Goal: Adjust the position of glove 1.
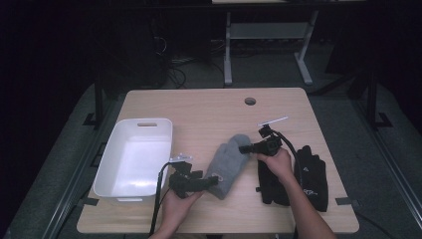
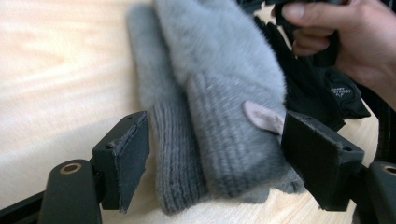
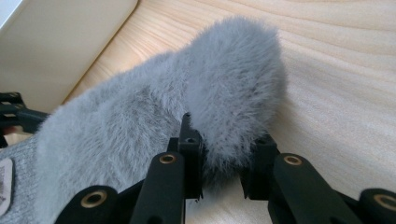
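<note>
The table [image 1: 209, 112] carries a white bin [image 1: 134, 157] at your left, grey mittens [image 1: 228, 164] in the middle and black gloves [image 1: 311, 174] at your right. The mittens lie stacked flat on the wood, just beside the gloves and apart from the bin, cuffs toward you. Your right gripper [image 3: 219, 179] clamps the fluffy tip of the top mitten — its jaws stand narrow, with fur bulging between them. Your left gripper [image 2: 215, 149] sits at the ribbed cuffs — its jaws stand wide on either side of both cuffs; the pads do not press them. A small tag [image 2: 264, 116] shows on the upper cuff.
</note>
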